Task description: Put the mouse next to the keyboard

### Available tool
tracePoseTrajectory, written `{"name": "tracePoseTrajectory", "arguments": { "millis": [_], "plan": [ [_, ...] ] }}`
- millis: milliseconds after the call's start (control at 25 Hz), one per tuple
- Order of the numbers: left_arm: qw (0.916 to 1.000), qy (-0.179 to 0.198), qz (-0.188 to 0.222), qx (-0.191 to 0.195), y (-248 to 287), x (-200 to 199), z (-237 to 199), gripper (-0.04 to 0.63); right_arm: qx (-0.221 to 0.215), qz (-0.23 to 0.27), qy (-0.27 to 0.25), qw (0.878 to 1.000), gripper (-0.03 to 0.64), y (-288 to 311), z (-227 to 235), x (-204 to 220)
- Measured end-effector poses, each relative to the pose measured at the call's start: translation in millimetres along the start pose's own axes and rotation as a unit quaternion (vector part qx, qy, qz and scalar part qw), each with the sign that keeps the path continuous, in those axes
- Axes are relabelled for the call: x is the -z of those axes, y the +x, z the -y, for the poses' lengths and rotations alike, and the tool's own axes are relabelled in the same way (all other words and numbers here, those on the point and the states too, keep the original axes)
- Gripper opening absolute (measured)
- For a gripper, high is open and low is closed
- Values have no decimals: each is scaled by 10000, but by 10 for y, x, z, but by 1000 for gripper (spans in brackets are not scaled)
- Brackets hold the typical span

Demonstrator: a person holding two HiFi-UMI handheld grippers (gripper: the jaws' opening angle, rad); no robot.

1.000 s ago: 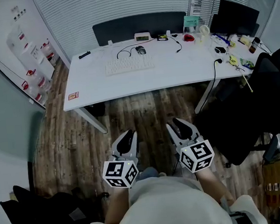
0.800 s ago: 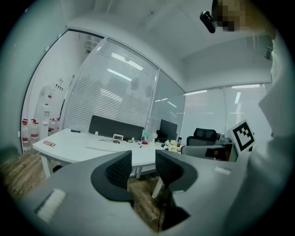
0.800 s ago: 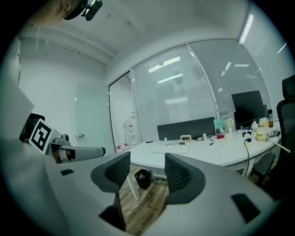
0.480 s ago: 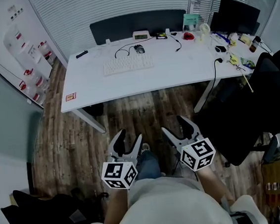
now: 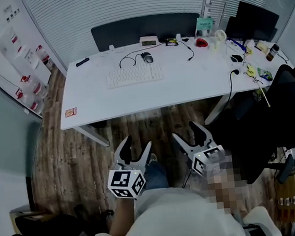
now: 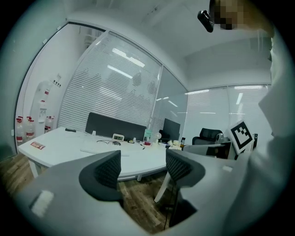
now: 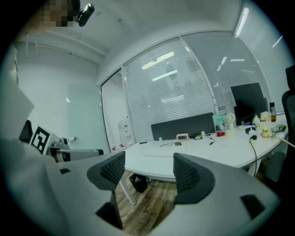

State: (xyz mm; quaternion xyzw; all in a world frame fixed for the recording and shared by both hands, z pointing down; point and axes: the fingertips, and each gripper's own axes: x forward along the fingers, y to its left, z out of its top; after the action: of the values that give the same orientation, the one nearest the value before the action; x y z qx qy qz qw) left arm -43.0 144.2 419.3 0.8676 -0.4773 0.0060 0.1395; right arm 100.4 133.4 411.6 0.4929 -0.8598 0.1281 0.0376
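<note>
Grey corded mouse point(image 5: 147, 57) sits behind white keyboard point(image 5: 134, 75) on white worktop point(image 5: 185, 82), untouched | my left tool point(image 5: 137, 144) and right tool point(image 5: 187, 132) just opened wide, empty | all steps left.

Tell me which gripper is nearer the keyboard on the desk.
Left, slightly. The left gripper is held short of the desk, almost straight in front of the keyboard; the right gripper is equally short of the desk but off to the keyboard's right.
</note>
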Motion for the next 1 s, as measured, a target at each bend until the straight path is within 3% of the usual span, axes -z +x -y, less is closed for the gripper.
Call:
{"name": "tracePoseTrajectory", "arguments": {
  "millis": [520, 1000],
  "plan": [
    [9998, -149, -85, -87, 948, -390, -873, 296, -112, 50, 212, 9997, 310, 1274, 440, -490],
    [9998, -130, -158, -40, 1595, -600, -1623, 296, 2, -24, 226, 9997, 302, 2292, 739, -665]
  ]
}}
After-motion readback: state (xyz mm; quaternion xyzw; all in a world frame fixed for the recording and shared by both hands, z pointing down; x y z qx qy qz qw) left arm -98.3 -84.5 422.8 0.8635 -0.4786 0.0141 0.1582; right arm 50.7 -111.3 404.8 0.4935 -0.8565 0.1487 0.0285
